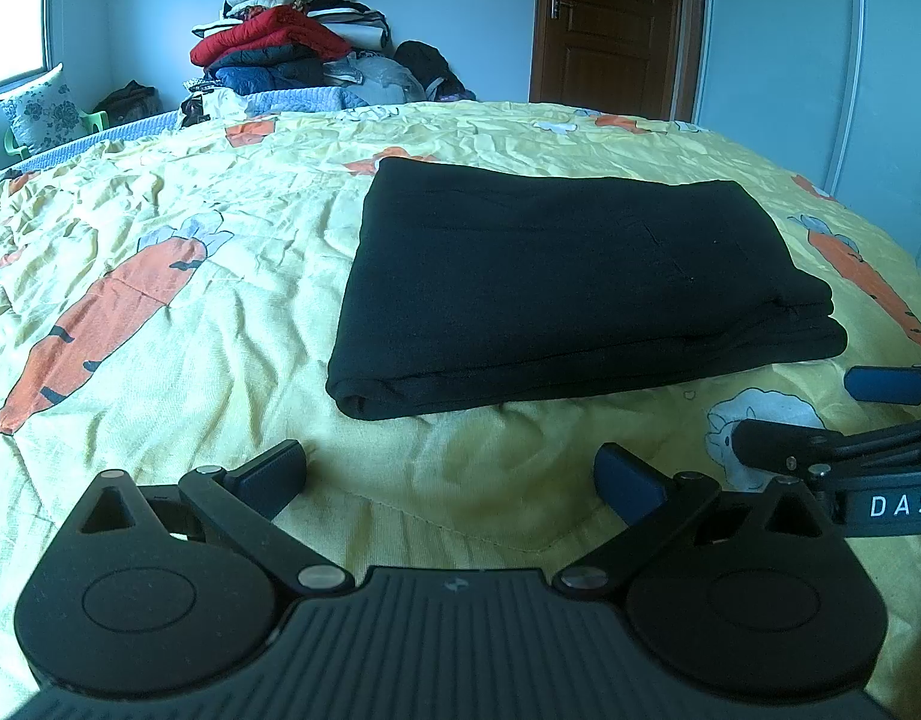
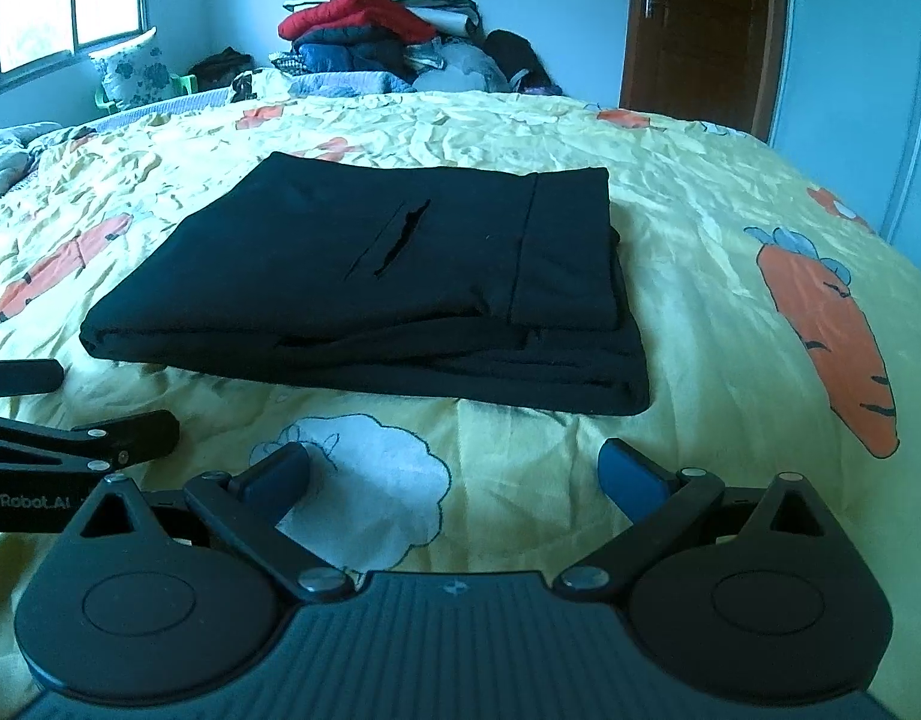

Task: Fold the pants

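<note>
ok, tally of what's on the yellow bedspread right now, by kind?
Folded black pants: 1
Grippers over the near edge, jaws open and empty: 2 (left gripper, right gripper)
Total: 3, all on or above the bedspread

Open yellow bedspread point(image 1: 160, 228) lies on every side of the folded black pants point(image 1: 556, 276), the only obstacle in the middle of the bed. A bare strip separates the pants' near edge from the left gripper point(image 1: 454, 480) and right gripper point(image 2: 454, 471), both wide open and side by side. A clothes pile point(image 1: 292, 42) blocks the bed's far edge.
</note>
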Tool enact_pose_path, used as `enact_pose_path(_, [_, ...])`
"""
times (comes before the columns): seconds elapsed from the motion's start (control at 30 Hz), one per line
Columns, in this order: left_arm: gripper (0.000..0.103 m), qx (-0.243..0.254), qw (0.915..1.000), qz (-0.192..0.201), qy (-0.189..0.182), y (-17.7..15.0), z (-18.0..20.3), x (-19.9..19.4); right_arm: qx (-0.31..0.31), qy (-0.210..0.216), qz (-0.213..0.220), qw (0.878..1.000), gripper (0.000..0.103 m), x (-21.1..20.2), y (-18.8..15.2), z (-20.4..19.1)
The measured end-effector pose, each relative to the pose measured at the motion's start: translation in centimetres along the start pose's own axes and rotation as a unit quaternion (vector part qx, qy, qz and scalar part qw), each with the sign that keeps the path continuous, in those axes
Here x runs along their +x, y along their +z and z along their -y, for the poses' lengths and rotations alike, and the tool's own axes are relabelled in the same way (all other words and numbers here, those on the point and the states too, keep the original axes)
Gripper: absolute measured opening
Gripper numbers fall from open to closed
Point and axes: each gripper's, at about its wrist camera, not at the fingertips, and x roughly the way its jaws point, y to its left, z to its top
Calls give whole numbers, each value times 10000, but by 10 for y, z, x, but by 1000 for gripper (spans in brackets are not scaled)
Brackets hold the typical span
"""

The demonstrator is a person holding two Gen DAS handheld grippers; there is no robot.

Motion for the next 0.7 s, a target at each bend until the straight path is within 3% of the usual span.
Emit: enact_pose_path(0.7, [103,1,10000,0,-2,0,0,0,-19,-12,96,10000,103,-1,-3,0])
